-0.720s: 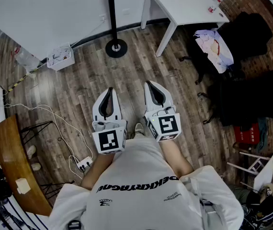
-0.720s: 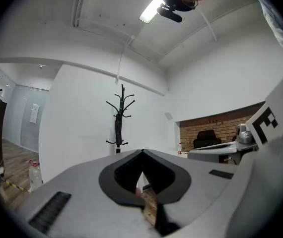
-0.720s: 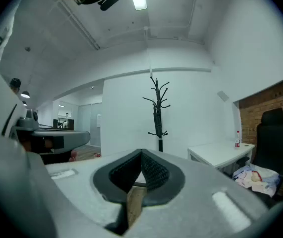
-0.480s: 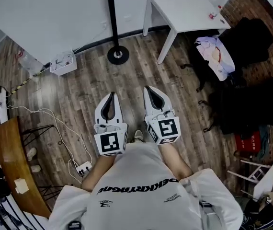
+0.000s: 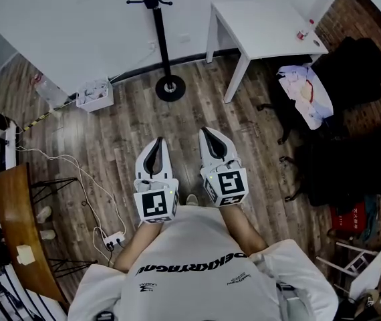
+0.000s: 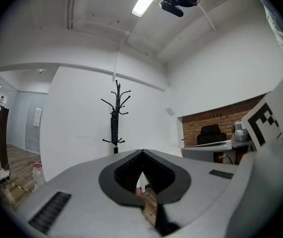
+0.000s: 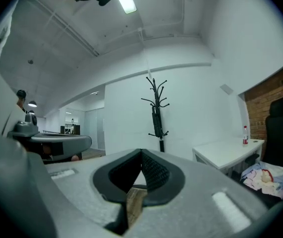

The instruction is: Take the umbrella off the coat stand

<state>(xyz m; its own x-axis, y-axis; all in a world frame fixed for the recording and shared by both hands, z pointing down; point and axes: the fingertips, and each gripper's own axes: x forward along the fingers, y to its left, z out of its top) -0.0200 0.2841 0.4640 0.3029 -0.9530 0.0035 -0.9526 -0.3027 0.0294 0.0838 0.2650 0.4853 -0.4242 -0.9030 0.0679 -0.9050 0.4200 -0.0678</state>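
Dark folded umbrella [image 7: 155, 119] hangs against coat stand [image 5: 163, 45] pole, under hooks. Likely light, stiff core, slippery fabric (pinch mid-length, lift off hook). Left gripper [image 5: 156, 141], right gripper [image 5: 206, 132] well short of stand, both clenched, empty.

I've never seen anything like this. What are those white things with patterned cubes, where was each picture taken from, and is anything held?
No robot here: a person standing on a wooden floor holds a claw in each hand. The top-down picture comes from a camera on the person's head and shows the left claw and right claw. The other two come from cameras riding on each claw, looking along its jaws. Both claws are shut and empty. Ahead stands a black coat stand with a dark folded umbrella hanging on it, beside a white table.
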